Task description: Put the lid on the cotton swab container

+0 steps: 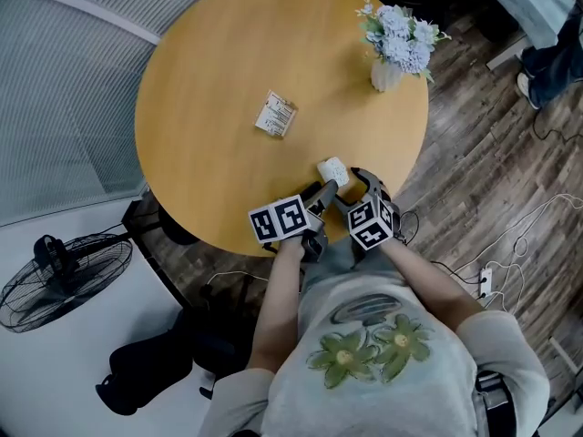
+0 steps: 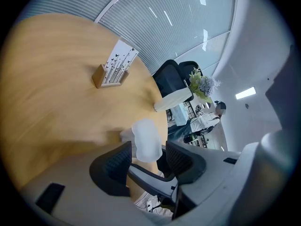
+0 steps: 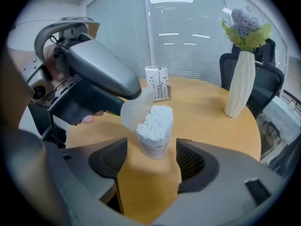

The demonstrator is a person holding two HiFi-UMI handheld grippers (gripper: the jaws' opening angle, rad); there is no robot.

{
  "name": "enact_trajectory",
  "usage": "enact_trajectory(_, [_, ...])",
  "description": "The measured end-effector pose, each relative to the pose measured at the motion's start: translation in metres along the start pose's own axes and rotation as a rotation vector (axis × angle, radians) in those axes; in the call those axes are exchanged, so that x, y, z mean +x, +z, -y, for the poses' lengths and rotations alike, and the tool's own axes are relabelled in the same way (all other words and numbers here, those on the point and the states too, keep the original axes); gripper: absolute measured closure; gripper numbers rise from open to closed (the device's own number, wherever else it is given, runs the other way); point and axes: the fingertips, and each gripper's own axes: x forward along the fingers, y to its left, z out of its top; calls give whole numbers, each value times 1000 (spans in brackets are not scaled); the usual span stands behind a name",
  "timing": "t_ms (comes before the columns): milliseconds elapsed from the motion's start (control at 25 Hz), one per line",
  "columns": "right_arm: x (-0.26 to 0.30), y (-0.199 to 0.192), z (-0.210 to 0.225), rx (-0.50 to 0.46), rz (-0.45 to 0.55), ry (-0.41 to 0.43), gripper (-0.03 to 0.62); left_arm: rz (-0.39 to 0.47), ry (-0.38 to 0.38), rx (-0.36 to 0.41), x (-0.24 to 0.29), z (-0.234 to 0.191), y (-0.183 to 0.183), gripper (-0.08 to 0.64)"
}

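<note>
The cotton swab container [image 3: 155, 128], a small open tub packed with white swabs, stands upright near the front edge of the round wooden table [image 1: 209, 80]. In the head view the container [image 1: 333, 171] shows just beyond both grippers. My right gripper [image 3: 150, 155] is open, its jaws on either side of the tub with small gaps. My left gripper [image 2: 148, 161] is shut on the translucent lid [image 2: 146, 140]. From the right gripper view the lid [image 3: 133, 109] hangs tilted against the tub's upper left rim. Left gripper [image 1: 323, 191] and right gripper [image 1: 355, 188] sit close together.
A white vase of pale flowers [image 1: 392, 48] stands at the table's far right, also seen as the vase [image 3: 242, 79]. A small printed box [image 1: 276, 114] lies mid-table. A floor fan [image 1: 64, 276] is at the left, cables [image 1: 510, 253] at the right, office chairs [image 3: 268, 79] behind.
</note>
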Motion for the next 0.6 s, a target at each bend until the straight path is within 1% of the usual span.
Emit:
enact_trajectory(200, [7,-1,0,2,-10,3,281,-32,-5,1,6,-3,-1,331])
enact_trajectory(240, [8,-2,0,0,-13,2,284,-38,-9,1,6,-3,-2,347])
enact_trajectory(480, [9,-2,4,2,-18,-30,368,-70,-27,22,9,-1,-2,360])
enact_trajectory(600, [9,-3,5,2,-20,-33,370,-83,-38,28,11,1,-2,369])
